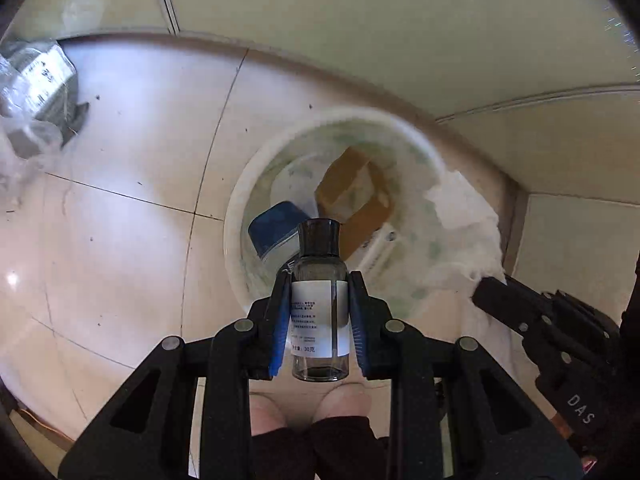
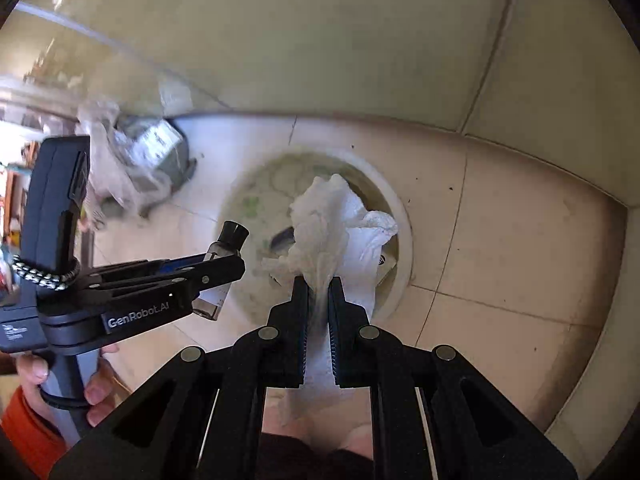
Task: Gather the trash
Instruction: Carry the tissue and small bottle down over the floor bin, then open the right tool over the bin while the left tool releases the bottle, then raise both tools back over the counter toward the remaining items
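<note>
My left gripper (image 1: pixel 319 280) is shut on a small clear glass bottle (image 1: pixel 320 300) with a black cap and a white label, held upright over the near rim of a white bin (image 1: pixel 240 200) on the tiled floor. The bin holds a brown cardboard box (image 1: pixel 352 188), a blue-lidded container (image 1: pixel 276 228) and other rubbish. My right gripper (image 2: pixel 319 282) is shut on a crumpled white tissue (image 2: pixel 336 216), which hangs over the bin (image 2: pixel 400 216). In the right wrist view the left gripper (image 2: pixel 224 268) and its bottle (image 2: pixel 224 248) sit at the bin's left. The right gripper (image 1: pixel 486 286) shows at right.
A grey packet in crumpled clear plastic (image 1: pixel 36 92) lies on the floor to the left, by the wall (image 1: pixel 360 20). The bin stands close to a wall corner (image 1: pixel 516 200). A person's hand (image 2: pixel 96 392) grips the left handle; knees (image 1: pixel 304 408) show below.
</note>
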Available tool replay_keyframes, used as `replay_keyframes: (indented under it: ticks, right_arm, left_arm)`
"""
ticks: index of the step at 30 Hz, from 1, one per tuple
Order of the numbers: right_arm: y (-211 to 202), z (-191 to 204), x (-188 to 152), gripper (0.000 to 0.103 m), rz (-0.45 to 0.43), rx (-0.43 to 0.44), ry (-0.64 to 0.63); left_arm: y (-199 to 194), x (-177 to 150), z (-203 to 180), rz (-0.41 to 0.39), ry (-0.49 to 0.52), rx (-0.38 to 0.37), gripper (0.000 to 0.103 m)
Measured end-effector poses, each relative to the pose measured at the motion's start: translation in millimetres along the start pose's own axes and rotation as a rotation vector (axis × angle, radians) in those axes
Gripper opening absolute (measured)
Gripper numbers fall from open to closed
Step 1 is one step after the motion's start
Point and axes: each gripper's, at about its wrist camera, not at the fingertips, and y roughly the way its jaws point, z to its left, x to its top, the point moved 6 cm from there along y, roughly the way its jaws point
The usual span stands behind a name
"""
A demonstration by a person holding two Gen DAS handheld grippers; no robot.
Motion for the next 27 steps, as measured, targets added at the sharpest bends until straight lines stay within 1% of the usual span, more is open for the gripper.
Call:
replay_keyframes:
  ticks: [3, 4, 7, 9, 10, 11, 13, 16, 18, 22, 26, 27]
  right_arm:
    - [17.0, 1.5, -2.9, 0.01, 0.026, 0.009, -0.028]
    - [22.4, -1.1, -3.6, 0.013, 0.03, 0.01, -0.037]
    - [29.0, 0.9, -4.0, 0.013, 0.043, 0.023, -0.067]
    - [26.0, 0.6, -5.3, 0.02, 0.048, 0.019, -0.058]
    - [24.4, -1.3, -6.0, 0.027, 0.052, 0.013, -0.051]
    - [20.8, -0.2, -6.4, 0.031, 0.057, 0.012, -0.047]
    - [9.3, 1.8, -6.8, 0.032, 0.065, 0.013, -0.041]
    - [-17.9, 12.0, -5.5, 0.032, 0.057, 0.009, -0.033]
    - [-45.2, 21.9, -4.1, 0.032, 0.036, -0.003, -0.035]
    - [-123.3, 49.7, 0.4, 0.032, -0.027, -0.029, -0.038]
    - [-226.4, 85.6, 5.0, 0.032, -0.111, -0.035, -0.028]
    - [-257.5, 96.4, 5.6, 0.032, -0.139, -0.037, -0.026]
  left_arm:
    - [9.9, 0.6, -1.6, -0.001, 0.012, 0.004, 0.027]
    - [8.9, 0.5, -3.4, -0.008, 0.017, 0.001, 0.027]
    - [5.7, 2.1, -3.3, -0.017, 0.022, 0.022, 0.028]
    - [-1.4, 1.7, -2.5, -0.03, 0.033, 0.055, 0.028]
    - [-7.9, 1.5, -3.0, -0.037, 0.038, 0.07, 0.028]
    - [-16.4, 1.1, -4.3, -0.047, 0.043, 0.081, 0.028]
    - [-36.3, -1.3, -6.6, -0.066, 0.053, 0.097, 0.028]
    - [-79.7, -7.0, -17.2, -0.087, 0.063, 0.108, 0.028]
    - [-111.2, -11.7, -24.5, -0.107, 0.076, 0.119, 0.028]
    - [-196.4, -24.0, -47.7, -0.153, 0.095, 0.121, 0.028]
    - [-292.9, -37.1, -76.7, -0.207, 0.138, 0.128, 0.028]
    - [-319.4, -42.5, -85.1, -0.224, 0.151, 0.131, 0.028]
